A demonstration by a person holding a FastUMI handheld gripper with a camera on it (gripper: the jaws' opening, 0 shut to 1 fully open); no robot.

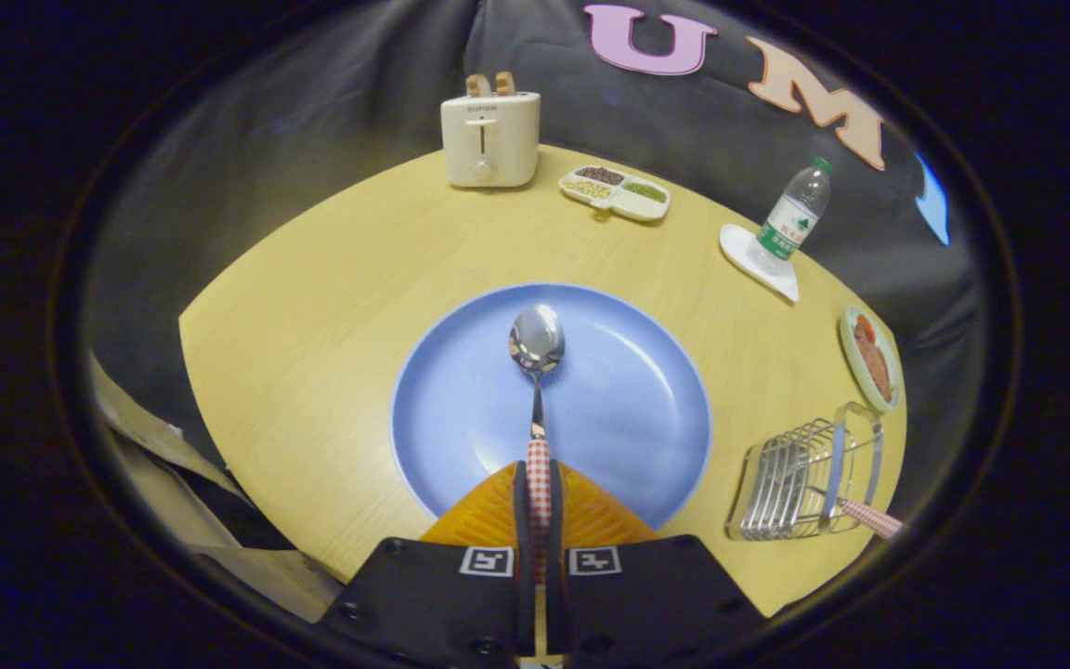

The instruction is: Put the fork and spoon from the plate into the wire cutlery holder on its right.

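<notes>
My gripper (539, 483) is shut on the red-and-white checked handle of the spoon (536, 358). The spoon points straight ahead of the fingers, its shiny bowl over the middle of the blue plate (628, 409), which lies on the wooden table. Whether the spoon's bowl touches the plate or hangs just above it cannot be told. To the right of the plate stands the wire cutlery holder (800, 483). A second checked handle, the fork's (872, 518), sticks out of the holder towards the right.
At the back of the table stand a cream toaster (490, 137) with bread in it and a divided dish (615, 192) of beans. A water bottle (793, 218) on a white coaster and a small plate (869, 358) of food sit back right, beyond the holder.
</notes>
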